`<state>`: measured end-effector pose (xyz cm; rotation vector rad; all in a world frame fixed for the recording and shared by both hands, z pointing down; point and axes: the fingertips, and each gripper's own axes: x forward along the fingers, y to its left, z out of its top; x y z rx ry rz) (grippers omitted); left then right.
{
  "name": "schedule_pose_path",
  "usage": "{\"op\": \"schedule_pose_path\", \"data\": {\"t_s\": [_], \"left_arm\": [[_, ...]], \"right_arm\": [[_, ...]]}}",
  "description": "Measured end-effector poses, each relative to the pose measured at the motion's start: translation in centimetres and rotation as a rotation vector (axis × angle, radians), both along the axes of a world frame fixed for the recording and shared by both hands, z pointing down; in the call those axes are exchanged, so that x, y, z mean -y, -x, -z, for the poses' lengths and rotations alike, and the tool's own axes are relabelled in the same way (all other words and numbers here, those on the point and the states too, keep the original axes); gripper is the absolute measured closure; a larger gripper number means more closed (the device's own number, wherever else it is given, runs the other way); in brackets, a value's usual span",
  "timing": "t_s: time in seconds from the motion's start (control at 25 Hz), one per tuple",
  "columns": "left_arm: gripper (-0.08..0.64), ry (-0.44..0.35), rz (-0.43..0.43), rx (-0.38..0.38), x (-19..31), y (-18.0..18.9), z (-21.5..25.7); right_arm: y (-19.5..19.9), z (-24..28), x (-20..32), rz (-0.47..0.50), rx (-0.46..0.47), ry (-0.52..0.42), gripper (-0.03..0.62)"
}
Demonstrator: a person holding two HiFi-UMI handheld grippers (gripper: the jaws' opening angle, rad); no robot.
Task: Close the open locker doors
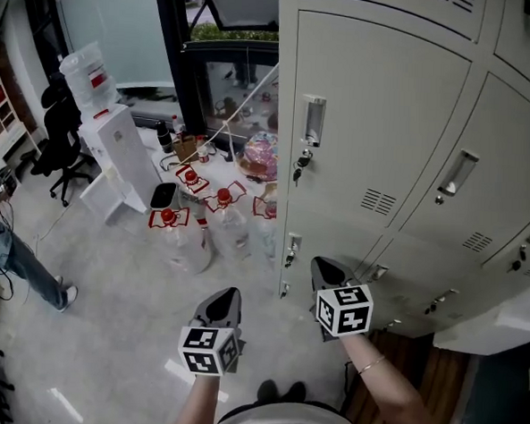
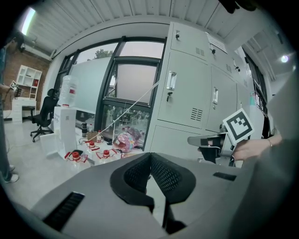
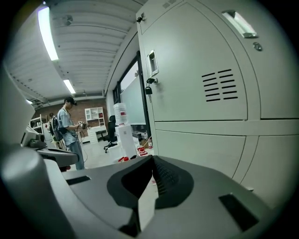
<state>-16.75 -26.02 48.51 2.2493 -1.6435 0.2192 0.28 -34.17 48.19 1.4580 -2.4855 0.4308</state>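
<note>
In the head view, the bank of grey lockers (image 1: 378, 124) fills the right side, and the locker doors (image 1: 340, 157) that show there lie flush with their frames. The right gripper (image 1: 326, 269) is just in front of the lowest lockers, near their left corner, and the left gripper (image 1: 227, 296) is further out from them over the floor. Water bottles (image 1: 192, 238) stand on the floor left of the lockers, with a water dispenser (image 1: 117, 148) beyond. In the left gripper view, that gripper's jaws are closed together with nothing between them, and the lockers rise ahead on the right with the right gripper's marker cube (image 2: 238, 126) before them. In the right gripper view, its jaws also meet tip to tip and are empty. They are close to a lower locker's closed door, and a person (image 3: 70, 130) stands well away from the lockers.
</note>
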Motion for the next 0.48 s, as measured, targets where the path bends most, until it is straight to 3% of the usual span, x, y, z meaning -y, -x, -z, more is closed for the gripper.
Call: {"op": "schedule_pose_path", "data": {"t_s": [0.48], "left_arm": [[0.540, 0.015, -0.053, 0.009, -2.0, -2.1, 0.0]], "right_arm": [[-2.5, 2.3, -7.5, 0.005, 0.068, -0.052, 0.601]]}}
